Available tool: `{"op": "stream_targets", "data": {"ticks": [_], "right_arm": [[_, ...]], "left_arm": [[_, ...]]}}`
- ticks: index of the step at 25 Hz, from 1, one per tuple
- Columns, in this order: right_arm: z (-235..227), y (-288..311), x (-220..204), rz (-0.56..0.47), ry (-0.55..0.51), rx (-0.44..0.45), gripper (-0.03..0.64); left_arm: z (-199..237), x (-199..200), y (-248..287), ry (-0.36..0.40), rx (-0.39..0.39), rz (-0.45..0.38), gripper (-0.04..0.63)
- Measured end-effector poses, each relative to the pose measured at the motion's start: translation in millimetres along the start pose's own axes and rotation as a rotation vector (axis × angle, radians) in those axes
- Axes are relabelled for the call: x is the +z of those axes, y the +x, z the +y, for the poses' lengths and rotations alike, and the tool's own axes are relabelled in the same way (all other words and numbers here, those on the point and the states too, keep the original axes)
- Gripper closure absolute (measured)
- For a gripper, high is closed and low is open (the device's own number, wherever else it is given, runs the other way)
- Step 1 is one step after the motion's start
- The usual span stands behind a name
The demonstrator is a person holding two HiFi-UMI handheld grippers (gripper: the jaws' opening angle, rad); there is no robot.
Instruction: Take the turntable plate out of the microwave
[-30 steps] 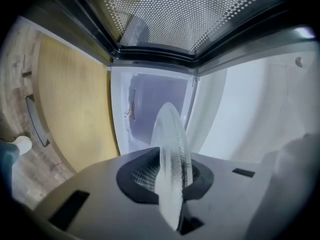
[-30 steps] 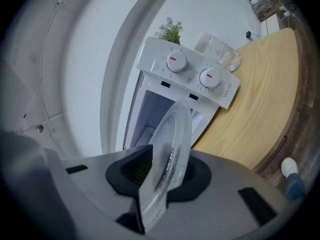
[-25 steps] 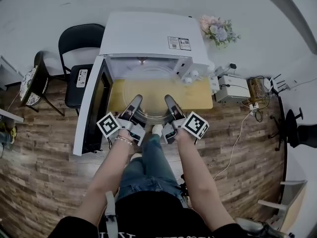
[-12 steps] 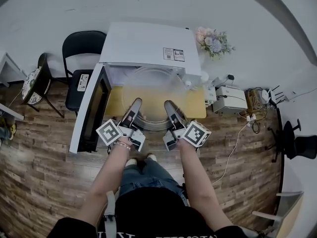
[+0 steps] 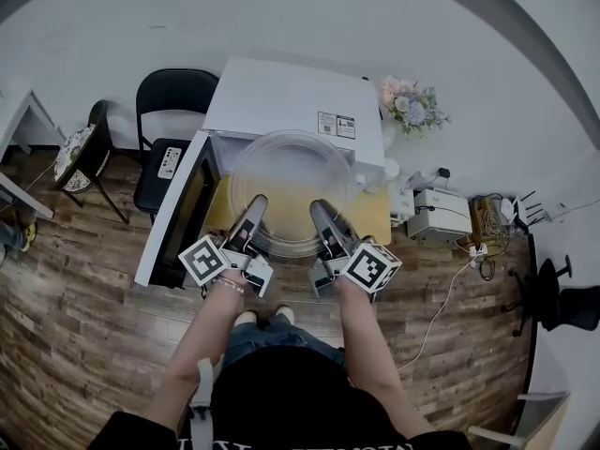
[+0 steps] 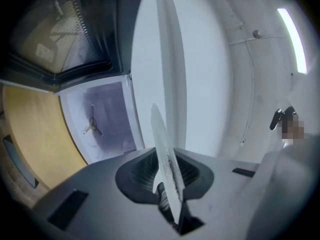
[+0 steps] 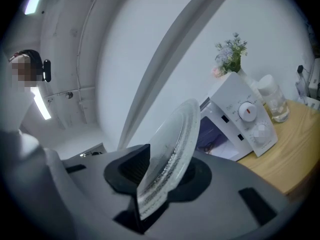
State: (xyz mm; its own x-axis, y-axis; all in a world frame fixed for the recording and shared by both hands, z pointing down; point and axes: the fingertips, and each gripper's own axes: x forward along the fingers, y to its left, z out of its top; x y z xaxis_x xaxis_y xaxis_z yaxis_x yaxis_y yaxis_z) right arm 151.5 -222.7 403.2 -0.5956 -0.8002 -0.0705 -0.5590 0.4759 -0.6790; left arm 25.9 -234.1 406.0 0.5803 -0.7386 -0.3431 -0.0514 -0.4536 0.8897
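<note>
The clear glass turntable plate hangs in the air in front of the open white microwave, outside its cavity. My left gripper is shut on the plate's near left rim, and my right gripper is shut on its near right rim. In the left gripper view the plate stands edge-on between the jaws of the left gripper; the cavity beyond holds only the roller hub. In the right gripper view the plate's rim sits tilted in the right gripper.
The microwave door hangs open to the left, over the wooden table. A black chair stands at the left. Flowers, a glass jar and a white box with cables are at the right.
Both grippers have risen together with the plate in them. The plate has come up from just above the tabletop to the height of the microwave's top, and both wrists have rolled.
</note>
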Motion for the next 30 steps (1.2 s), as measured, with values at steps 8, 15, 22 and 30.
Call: {"op": "stream_targets", "data": {"ticks": [8, 15, 22, 30], "right_arm": [[39.1, 26.9, 45.5, -0.033, -0.153, 0.111, 0.494], [82.5, 34.3, 93.4, -0.086, -0.329, 0.190, 0.492], [105.9, 31.7, 127.2, -0.163, -0.467, 0.205, 0.471], [111.6, 21.4, 139.0, -0.207, -0.593, 0.203, 0.430]], "left_arm": [[-44.3, 33.1, 29.0, 0.217, -0.083, 0.001, 0.540], [-96.3, 52.7, 59.8, 0.429, -0.159, -0.006, 0.517], [-136.7, 53.8, 84.6, 0.650, -0.223, 0.050, 0.482], [-153.9, 41.7, 92.2, 0.847, -0.245, 0.081, 0.433]]}}
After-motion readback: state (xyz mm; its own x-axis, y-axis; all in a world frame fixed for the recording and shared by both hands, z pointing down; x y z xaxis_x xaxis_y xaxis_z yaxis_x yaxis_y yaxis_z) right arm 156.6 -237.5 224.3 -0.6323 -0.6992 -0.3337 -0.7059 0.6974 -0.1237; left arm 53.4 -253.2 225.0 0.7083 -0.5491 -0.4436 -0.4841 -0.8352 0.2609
